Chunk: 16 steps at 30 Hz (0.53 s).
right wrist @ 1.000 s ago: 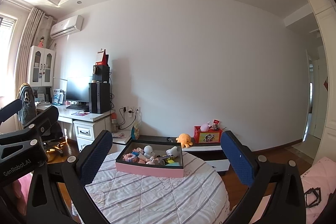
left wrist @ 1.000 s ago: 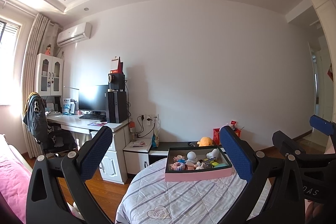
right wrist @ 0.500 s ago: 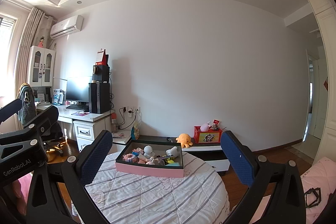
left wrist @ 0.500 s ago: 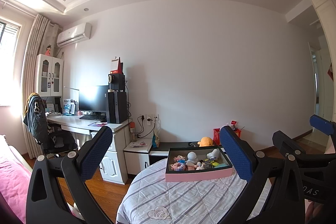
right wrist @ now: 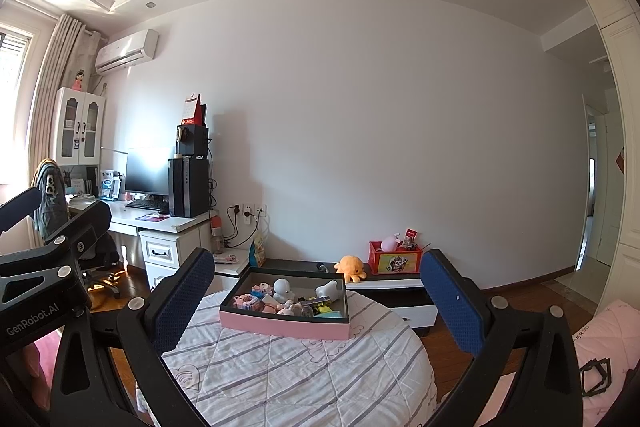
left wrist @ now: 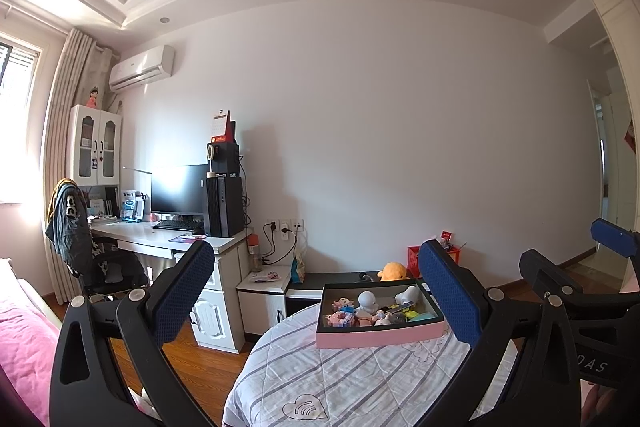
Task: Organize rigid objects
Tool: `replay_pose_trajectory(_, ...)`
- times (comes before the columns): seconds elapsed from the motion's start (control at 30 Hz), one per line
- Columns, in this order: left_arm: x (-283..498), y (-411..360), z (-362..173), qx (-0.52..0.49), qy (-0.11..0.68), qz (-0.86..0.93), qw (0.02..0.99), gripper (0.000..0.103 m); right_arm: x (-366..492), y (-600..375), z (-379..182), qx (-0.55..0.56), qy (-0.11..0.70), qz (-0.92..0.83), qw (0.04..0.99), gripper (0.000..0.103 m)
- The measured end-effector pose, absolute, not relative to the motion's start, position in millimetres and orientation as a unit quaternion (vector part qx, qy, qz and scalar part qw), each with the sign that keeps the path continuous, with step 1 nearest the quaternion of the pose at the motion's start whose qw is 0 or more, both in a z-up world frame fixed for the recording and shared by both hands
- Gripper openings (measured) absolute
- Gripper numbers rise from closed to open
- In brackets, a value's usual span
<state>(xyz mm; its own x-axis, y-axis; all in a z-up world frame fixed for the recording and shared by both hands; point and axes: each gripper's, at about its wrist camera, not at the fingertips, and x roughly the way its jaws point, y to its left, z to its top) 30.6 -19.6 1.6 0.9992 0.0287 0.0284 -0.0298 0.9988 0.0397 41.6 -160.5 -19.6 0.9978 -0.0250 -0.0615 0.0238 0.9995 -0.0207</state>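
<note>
Bright daylight from left window, glare there; sharp focus, fisheye-bent edges.

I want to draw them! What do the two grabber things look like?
Each gripper, left gripper and right gripper, is a black plastic frame with silver bolts and two long fingers with bumpy dark-blue pads. White "GenRobot.AI" lettering marks the left one's side.

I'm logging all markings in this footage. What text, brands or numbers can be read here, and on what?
"GenRobot.AI": on the left gripper's black body, seen in the right wrist view.
"DAS": partial letters on the right gripper's body, seen in the left wrist view.
Red toy box, wall calendar, desk items: too small to read.
</note>
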Motion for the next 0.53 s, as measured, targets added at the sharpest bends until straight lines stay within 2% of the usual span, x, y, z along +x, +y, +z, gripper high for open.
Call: replay_pose_trajectory(0.53, 30.6, -19.3, 1.6, 0.019, -0.013, 0.013, 1.000, 0.103, 40.8, -156.4, -21.1, -0.011, 0.030, -0.013, 0.999, 0.103)
